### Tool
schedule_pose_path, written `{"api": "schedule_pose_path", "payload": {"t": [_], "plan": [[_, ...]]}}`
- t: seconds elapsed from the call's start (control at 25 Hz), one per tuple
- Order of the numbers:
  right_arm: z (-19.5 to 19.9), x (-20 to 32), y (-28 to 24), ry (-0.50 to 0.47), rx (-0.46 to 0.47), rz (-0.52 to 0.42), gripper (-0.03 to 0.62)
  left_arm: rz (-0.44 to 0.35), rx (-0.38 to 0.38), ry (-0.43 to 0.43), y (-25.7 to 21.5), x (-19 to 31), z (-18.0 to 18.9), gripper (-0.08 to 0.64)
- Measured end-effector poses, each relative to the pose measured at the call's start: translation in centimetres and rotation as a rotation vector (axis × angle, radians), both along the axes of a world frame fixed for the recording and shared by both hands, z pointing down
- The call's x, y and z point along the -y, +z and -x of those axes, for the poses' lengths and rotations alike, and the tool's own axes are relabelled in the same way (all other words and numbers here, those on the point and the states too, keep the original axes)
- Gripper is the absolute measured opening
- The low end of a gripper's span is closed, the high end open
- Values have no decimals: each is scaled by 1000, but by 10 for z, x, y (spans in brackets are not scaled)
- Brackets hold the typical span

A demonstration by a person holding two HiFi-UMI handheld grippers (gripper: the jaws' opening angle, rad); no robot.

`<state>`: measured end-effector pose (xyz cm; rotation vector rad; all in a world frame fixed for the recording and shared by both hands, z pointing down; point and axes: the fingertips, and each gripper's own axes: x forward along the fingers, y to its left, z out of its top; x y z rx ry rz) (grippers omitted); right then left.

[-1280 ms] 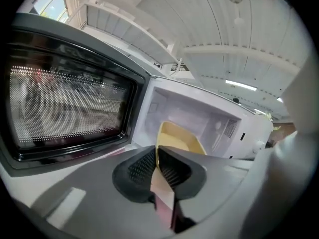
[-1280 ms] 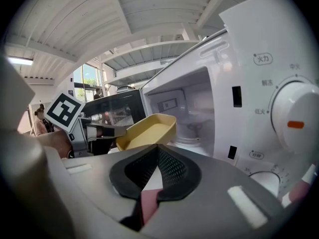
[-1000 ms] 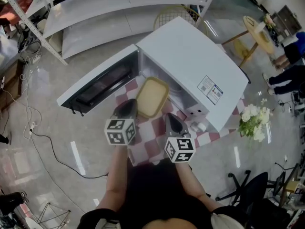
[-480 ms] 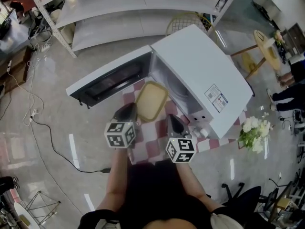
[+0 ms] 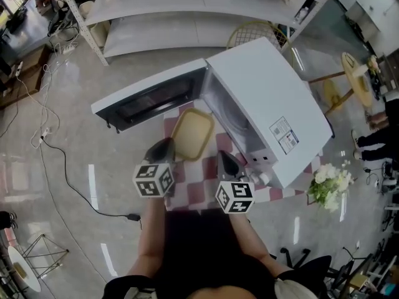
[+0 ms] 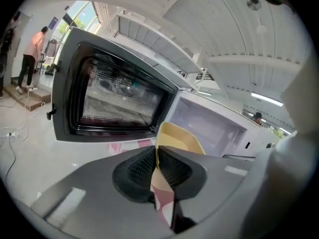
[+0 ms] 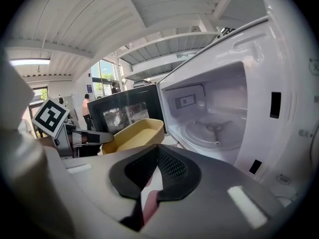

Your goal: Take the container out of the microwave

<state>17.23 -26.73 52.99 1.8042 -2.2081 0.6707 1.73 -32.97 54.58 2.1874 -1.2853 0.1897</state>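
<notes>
So the yellow container [image 5: 192,134] is already clear of the microwave [image 5: 268,98]. It's out in front of the open cavity, over the red-and-white checkered cloth [image 5: 201,180] on the bench, between the swung-out door [image 5: 149,99] and the oven body. We can't tell whether its base rests on the cloth or hangs just above it.

The left hand-held gripper [image 6: 155,151] has its jaws pinched on the near rim of the container, and that's the only hold on it. The right hand-held gripper [image 7: 157,152] is pressed together on nothing, parked just beside.

What worries us is that one-sided pinch on a thin rim. If the container is in the air, the far end wants to droop, and we reckon it can twist out of the pads or tip over. It looks empty from the right gripper view, so we're thinking less of a spill and more of a clatter onto the bench.

Second thing is the door. It's close on the left, so a swing that way could knock the container against it and lever it loose.

Third is the cloth: drag the container while setting it down and the cloth may bunch up. Letting go before the base is flat would do it too. Honestly, we'd bring the right one in on the far rim.
</notes>
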Motion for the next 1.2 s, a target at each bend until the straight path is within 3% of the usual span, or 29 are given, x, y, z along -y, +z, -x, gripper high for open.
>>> {"api": "schedule_pose_path", "payload": {"t": [0.8, 1.2], "plan": [[15, 9, -6, -114, 38, -6, 0, -8, -31, -214, -3, -37, 33, 29], [23, 8, -11, -144, 39, -27, 0, -76, -9, -284, -16, -58, 54, 29]]}}
